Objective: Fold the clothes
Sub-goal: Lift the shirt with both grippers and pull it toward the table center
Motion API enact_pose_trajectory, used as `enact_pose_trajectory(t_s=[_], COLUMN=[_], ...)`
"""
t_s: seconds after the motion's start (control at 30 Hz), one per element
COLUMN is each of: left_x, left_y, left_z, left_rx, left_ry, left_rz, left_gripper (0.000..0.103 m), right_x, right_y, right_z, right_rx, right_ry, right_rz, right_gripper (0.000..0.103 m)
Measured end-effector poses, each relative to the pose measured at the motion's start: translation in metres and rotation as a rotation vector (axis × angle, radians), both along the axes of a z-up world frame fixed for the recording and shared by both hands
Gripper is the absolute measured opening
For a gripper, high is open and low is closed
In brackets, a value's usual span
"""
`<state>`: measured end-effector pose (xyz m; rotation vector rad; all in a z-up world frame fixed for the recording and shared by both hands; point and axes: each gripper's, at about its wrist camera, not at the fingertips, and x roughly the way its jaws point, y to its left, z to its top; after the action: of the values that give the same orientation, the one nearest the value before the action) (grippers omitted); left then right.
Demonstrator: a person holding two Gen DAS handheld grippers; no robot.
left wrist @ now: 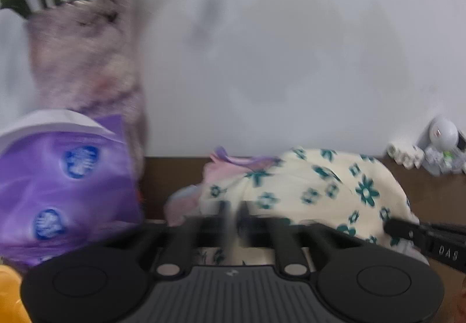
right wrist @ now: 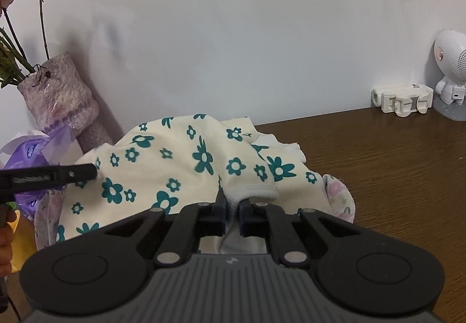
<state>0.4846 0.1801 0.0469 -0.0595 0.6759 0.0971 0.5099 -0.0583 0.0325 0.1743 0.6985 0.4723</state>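
Note:
A cream garment with teal flowers (right wrist: 174, 166) lies heaped on the brown table (right wrist: 393, 166). My right gripper (right wrist: 233, 206) is shut on its white ribbed hem at the near side. In the right wrist view my left gripper (right wrist: 94, 171) meets the garment's left edge. The left wrist view is blurred: the left gripper (left wrist: 233, 212) has its fingers drawn together low over the same garment (left wrist: 320, 186), apparently pinching fabric. The right gripper (left wrist: 390, 227) enters that view from the right, against the cloth.
A pink floral cloth (right wrist: 339, 195) lies under the heap. To the left stand a fuzzy purple vase (right wrist: 61, 96) with flowers and a purple tissue pack (left wrist: 64, 183). A white astronaut figure (right wrist: 450, 67) and a white block toy (right wrist: 402, 100) sit by the wall.

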Motion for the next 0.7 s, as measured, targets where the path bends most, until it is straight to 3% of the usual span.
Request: enact_pose_trajectory(t_s=[0.1,0.2,0.43,0.7], left_x=[-0.018,-0.039,-0.096,-0.214], left_y=[-0.007,-0.014,-0.037,-0.044], left_z=[0.016,0.047,0.123,0.209], left_rx=[-0.009,-0.015,-0.014,0.018], left_ry=[-0.09,-0.192,-0.357,-0.507], left_rz=[-0.029,-0.033,-0.069,-0.051], left_gripper=[0.004,0.003,0.003,0.003], right_x=[-0.006,-0.015,-0.061,-0.155], right_y=[0.001,-0.005,-0.022,-0.038], right_z=[0.008,0.033,0.121,0.217], right_rx=[-0.024,0.024,0.104,0.124], right_ry=[-0.044,-0.089,-0.236,-0.38], right_rz=[0.015,0.014,0.027,0.069], right_gripper=[0.004,0.004,0.004,0.004])
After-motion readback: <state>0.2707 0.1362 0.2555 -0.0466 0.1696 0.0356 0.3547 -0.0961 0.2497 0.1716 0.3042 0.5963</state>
